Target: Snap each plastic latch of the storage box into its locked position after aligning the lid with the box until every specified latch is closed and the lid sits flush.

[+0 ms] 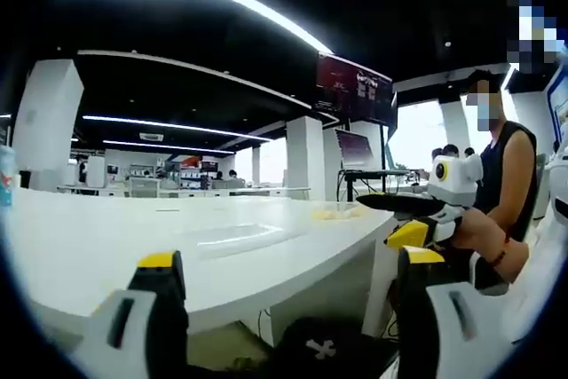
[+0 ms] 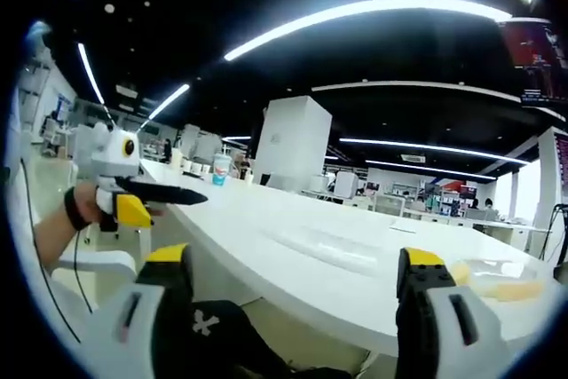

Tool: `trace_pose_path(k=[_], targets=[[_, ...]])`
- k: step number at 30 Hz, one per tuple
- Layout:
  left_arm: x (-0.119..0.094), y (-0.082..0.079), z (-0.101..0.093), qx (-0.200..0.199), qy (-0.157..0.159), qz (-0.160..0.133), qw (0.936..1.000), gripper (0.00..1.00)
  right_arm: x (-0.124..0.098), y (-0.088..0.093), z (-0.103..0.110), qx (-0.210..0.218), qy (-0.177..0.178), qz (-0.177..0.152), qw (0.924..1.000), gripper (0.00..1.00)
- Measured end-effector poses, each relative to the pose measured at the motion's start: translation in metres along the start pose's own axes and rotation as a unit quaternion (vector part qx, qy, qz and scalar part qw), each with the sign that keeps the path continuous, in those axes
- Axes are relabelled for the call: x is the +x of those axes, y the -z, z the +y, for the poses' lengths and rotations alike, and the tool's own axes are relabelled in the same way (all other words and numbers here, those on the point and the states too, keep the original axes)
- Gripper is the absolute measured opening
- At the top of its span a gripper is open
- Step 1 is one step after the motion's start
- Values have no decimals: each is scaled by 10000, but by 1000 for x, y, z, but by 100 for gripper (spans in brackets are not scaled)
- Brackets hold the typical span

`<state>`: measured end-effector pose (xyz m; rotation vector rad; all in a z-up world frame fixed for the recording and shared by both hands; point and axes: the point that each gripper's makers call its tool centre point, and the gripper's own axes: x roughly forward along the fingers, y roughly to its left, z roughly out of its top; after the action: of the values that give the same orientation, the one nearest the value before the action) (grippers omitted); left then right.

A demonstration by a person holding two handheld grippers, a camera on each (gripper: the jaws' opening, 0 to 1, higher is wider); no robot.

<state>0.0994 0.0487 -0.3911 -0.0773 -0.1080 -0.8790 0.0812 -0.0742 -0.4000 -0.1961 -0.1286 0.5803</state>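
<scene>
A flat clear plastic piece [image 2: 327, 250], which looks like the lid, lies on the white table [image 2: 266, 219]; in the left gripper view the same piece [image 1: 224, 239] sits mid-table. A clear container with yellowish contents [image 2: 497, 280] stands to the right of it, and shows small in the other view [image 1: 337, 212]. My left gripper [image 1: 291, 265] is open at the table's near edge, holding nothing. My right gripper [image 2: 295, 265] is open too, short of the table edge. Each gripper appears in the other's view, the right one [image 1: 417, 232] and the left one [image 2: 133, 209], both in the air off the table.
A cup [image 2: 220, 169] stands at the far left end of the table. A seated person [image 1: 506, 175] is beyond the right gripper. A black item with a white cross [image 1: 312, 348] lies below the table edge. White pillars and desks fill the background.
</scene>
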Motion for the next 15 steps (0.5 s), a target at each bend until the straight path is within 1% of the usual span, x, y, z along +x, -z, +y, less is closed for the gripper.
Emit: trace_pose_path(k=[2, 4, 6, 7, 9, 15], targets=[[0, 0, 0, -23, -3, -13, 10000, 98, -1, 1, -14, -4, -13, 13, 10000, 95], [0, 3, 2, 7, -33, 66, 10000, 98, 1, 1, -5, -6, -23, 6, 10000, 95], [0, 1, 2, 10, -45, 16, 10000, 98, 2, 1, -3, -7, -35, 14, 10000, 95], [1, 0, 2, -28, -35, -32, 10000, 98, 0, 1, -8, -11, -33, 17, 10000, 95], [1, 0, 2, -72, -6, -27, 10000, 98, -1, 2, -14, -13, -28, 25, 10000, 95], [1, 1, 3, -21, -26, 6, 10000, 98, 0, 1, -14, -24, -49, 39, 10000, 94]])
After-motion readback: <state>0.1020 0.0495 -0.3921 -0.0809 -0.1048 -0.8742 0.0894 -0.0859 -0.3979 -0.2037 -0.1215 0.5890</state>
